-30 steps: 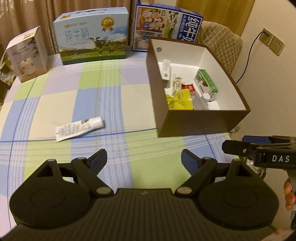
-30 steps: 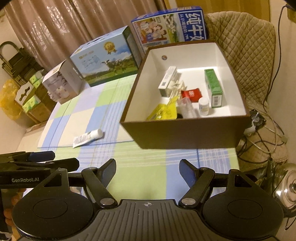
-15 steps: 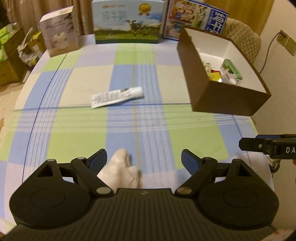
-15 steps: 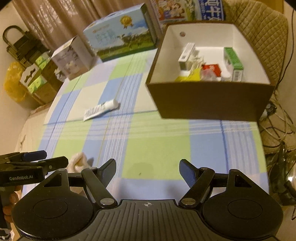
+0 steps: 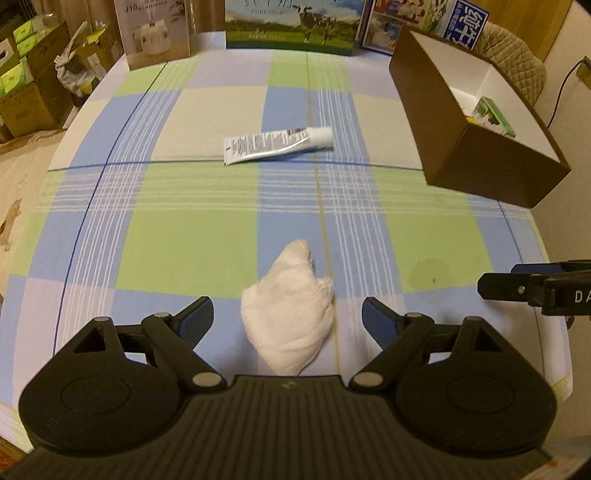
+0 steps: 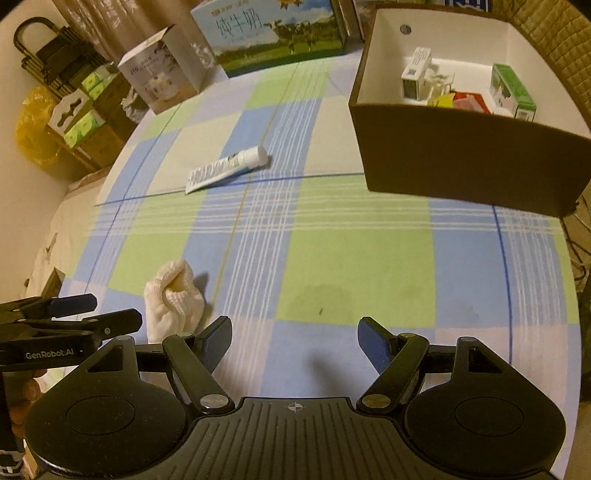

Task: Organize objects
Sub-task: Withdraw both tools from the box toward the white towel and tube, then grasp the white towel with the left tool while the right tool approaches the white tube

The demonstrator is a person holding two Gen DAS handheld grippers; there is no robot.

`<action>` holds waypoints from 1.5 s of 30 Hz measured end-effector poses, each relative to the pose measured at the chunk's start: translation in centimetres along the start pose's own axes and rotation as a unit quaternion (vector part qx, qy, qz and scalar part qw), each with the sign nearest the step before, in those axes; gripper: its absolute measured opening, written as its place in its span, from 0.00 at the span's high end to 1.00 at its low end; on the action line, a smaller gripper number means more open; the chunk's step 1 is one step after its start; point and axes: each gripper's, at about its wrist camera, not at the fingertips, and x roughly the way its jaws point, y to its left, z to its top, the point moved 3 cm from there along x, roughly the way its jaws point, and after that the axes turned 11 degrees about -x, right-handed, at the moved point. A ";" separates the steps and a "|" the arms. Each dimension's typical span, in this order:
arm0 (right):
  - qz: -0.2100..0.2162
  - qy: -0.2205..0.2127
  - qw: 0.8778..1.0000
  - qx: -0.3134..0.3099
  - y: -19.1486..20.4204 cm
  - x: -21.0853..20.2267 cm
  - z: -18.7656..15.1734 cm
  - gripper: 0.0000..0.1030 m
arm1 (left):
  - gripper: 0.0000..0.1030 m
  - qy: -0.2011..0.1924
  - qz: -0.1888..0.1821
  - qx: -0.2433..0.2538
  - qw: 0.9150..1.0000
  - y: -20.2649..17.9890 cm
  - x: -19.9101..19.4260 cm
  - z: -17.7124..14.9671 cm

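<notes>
This is a lived-in room of a home: a table under a checked cloth [image 5: 192, 236], drawn curtains [image 6: 96, 22], a quilted chair cover [image 5: 517, 70], milk gift cartons [image 6: 269, 33] along the far edge, stacked cardboard boxes [image 5: 29, 81] on the floor and a wall socket [image 5: 583, 72].

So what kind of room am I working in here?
Most likely a home, perhaps a dining or living room: a table under a checked tablecloth, gift milk cartons along its far edge, curtains behind them, and stacked cardboard boxes on the floor.
</notes>
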 end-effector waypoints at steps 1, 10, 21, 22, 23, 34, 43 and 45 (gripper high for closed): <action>-0.001 0.001 1.000 0.001 0.0 0.1 0.0 0.30 | 0.17 0.002 0.001 0.001 1.000 0.1 0.2 0.0; -0.010 0.013 1.000 0.018 -0.6 1.0 -0.3 0.29 | 0.17 0.013 -0.001 0.010 1.000 0.3 2.2 -0.4; -0.025 0.023 0.998 0.046 -2.6 1.3 -1.0 0.30 | 0.18 0.000 -0.016 0.066 0.998 -1.2 5.1 -0.7; -0.027 0.024 0.998 0.047 -2.7 1.4 -1.0 0.30 | 0.18 -0.002 -0.016 0.071 0.997 -1.3 5.4 -0.7; -0.027 0.024 0.998 0.049 -2.9 1.4 -1.0 0.30 | 0.19 -0.003 -0.015 0.076 0.997 -1.4 5.7 -0.7; -0.018 0.030 0.999 0.033 -2.4 3.1 0.6 0.30 | 0.56 -0.010 -0.004 0.111 0.994 -1.2 7.1 -0.8; 0.017 0.001 0.998 -0.056 1.5 5.6 5.1 0.30 | 0.60 -0.036 0.032 0.062 0.997 2.9 5.6 0.7; 0.015 -0.009 0.997 -0.081 2.3 6.3 6.4 0.30 | 0.60 -0.039 0.045 0.042 0.997 4.4 5.3 1.4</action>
